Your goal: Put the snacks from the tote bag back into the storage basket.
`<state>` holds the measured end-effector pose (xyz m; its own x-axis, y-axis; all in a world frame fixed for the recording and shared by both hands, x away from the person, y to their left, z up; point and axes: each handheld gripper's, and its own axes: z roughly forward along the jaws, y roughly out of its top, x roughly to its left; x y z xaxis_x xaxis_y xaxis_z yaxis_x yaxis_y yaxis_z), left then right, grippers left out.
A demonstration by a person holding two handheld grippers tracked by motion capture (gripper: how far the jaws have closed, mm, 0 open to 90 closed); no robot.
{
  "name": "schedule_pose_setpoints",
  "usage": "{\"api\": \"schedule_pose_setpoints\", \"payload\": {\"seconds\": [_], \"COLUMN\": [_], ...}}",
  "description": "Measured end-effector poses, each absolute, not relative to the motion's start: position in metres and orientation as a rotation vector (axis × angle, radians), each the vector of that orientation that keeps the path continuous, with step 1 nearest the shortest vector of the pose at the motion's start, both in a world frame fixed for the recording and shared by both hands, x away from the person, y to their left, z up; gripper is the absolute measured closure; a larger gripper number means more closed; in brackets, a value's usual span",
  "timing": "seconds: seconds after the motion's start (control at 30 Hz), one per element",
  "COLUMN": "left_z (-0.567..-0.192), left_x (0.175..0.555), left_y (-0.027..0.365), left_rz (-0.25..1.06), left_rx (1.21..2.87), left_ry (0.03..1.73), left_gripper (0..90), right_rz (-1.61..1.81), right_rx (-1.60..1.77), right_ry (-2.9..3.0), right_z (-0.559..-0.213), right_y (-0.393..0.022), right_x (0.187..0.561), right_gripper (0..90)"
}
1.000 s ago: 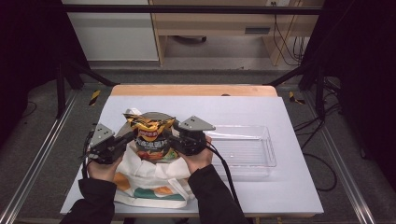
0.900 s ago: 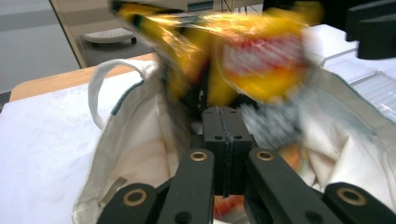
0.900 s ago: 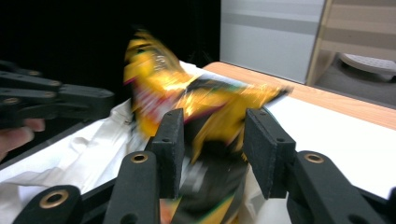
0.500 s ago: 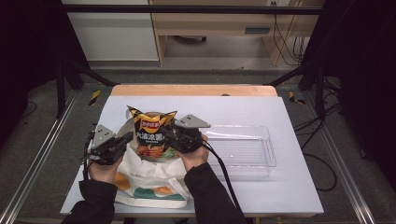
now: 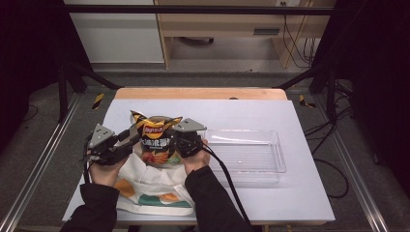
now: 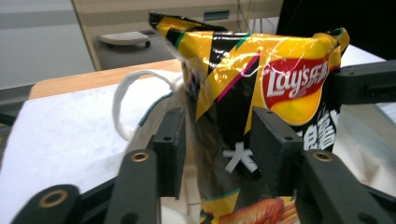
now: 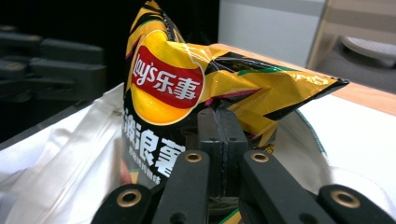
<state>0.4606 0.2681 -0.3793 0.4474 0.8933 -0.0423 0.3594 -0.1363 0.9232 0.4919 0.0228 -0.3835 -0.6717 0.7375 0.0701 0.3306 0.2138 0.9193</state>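
A yellow and black chip bag (image 5: 157,137) stands upright in the mouth of a white cloth tote bag (image 5: 145,186) at the table's front left. My left gripper (image 5: 129,141) is at the chip bag's left side. Its jaws have just been opening and now stand apart, with the chip bag's (image 6: 280,79) edge loose between the left gripper's (image 6: 217,140) pads. My right gripper (image 5: 177,143) is at the bag's right side. Its jaws have just been closing, and the right gripper (image 7: 222,126) is shut on the chip bag's (image 7: 168,88) foil edge.
A clear plastic tray (image 5: 246,154) lies just right of the hands on the white table (image 5: 300,198). The tote's white handle (image 6: 121,102) loops up beside the left jaw. A wooden strip runs along the table's far edge.
The chip bag has gone from crumpled low in the tote to standing taller. The left jaws have opened off it, and the right jaws have shut.
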Motion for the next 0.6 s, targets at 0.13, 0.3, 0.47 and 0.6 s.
{"api": "schedule_pose_setpoints", "payload": {"seconds": [0.13,0.3,0.47,0.6], "left_z": [-0.380,-0.383,-0.387,-0.389], "left_x": [0.460,0.465,0.472,0.475], "left_y": [0.265,0.262,0.258,0.256], "left_rz": [0.656,0.591,0.551,0.574], "left_rx": [1.725,1.747,1.773,1.777], "left_ry": [1.048,1.007,1.024,1.039], "left_gripper": [49.9,44.9,53.2,71.0], "right_rz": [1.479,1.503,1.504,1.508], "right_rx": [0.920,0.877,0.864,0.867], "right_ry": [2.135,2.147,2.158,2.167], "right_z": [-0.385,-0.386,-0.387,-0.387], "right_y": [0.018,0.013,0.013,0.013], "right_x": [0.485,0.478,0.478,0.478], "right_gripper": [90.0,90.0,90.0,90.0]}}
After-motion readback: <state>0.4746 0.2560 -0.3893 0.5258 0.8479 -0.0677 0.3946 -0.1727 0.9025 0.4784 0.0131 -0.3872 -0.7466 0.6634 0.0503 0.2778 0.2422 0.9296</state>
